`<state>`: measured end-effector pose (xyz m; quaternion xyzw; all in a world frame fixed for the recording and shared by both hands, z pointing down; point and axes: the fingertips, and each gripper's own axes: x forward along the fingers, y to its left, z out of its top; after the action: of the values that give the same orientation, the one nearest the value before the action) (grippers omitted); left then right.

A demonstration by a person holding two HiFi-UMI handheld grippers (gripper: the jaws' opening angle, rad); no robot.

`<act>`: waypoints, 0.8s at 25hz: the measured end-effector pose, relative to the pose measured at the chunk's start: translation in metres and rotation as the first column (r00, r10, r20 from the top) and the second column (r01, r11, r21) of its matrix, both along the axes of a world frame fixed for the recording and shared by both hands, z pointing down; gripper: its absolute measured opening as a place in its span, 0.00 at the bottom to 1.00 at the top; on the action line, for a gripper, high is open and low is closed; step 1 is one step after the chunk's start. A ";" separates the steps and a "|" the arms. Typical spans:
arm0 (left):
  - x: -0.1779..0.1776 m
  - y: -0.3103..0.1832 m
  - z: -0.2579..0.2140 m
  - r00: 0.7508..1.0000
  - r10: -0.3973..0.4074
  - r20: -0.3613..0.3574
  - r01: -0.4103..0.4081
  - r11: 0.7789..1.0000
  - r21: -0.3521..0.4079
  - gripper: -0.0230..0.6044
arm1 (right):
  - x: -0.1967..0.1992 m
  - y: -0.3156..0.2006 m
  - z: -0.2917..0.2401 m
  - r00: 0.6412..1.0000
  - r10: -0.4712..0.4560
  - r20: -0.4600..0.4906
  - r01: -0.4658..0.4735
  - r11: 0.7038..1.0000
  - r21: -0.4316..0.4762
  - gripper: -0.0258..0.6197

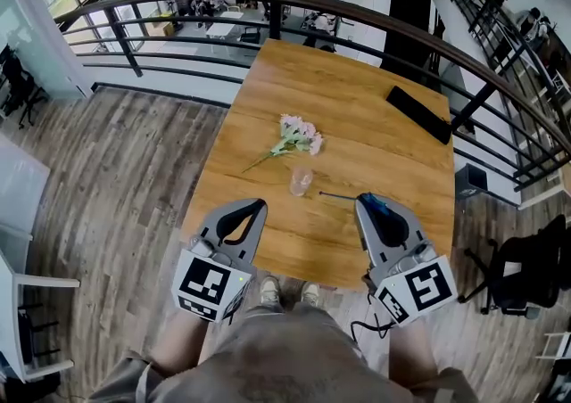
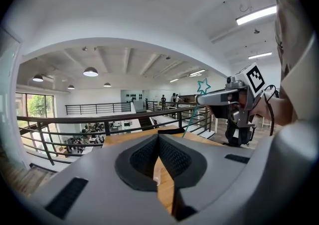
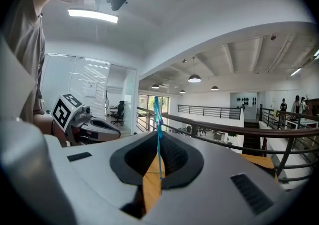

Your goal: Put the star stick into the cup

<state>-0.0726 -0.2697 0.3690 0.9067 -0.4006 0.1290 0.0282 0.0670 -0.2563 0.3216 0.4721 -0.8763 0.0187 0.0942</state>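
Now, the wooden bench (image 1: 357,80) fills the middle, with the left gripper (image 1: 259,206) at seven o'clock, jaws clenched on nothing, and the right gripper (image 1: 361,200) at five. The pink flowers (image 1: 299,135) lie at centre, the clear cup (image 1: 301,181) upright at their six o'clock. The right jaws are grasping the thin star stick (image 3: 157,114), which points toward nine o'clock, its tip near the cup but apart.

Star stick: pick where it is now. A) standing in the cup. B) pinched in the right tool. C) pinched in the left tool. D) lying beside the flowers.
B: the right tool has its jaws closed on the star stick, which rises between them, apart from the cup on the table.
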 end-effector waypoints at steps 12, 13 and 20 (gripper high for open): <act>0.012 -0.061 -0.029 0.996 -0.075 0.045 0.070 0.991 0.111 0.06 | 0.012 -0.071 -0.010 0.993 -0.028 0.112 0.028 1.000 -0.002 0.10; 0.013 -0.067 -0.027 0.996 -0.078 0.048 0.072 0.991 0.110 0.06 | 0.012 -0.079 -0.004 0.993 -0.030 0.111 0.031 0.999 -0.008 0.10; 0.024 -0.092 0.010 0.993 -0.058 0.101 0.054 0.998 0.037 0.06 | 0.006 -0.117 0.050 0.998 -0.041 0.056 0.045 0.996 -0.075 0.10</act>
<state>-0.0483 -0.3613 0.3794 0.8877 -0.4290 0.1671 -0.0043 0.0728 -0.3734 0.3714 0.4485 -0.8871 0.0629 0.0888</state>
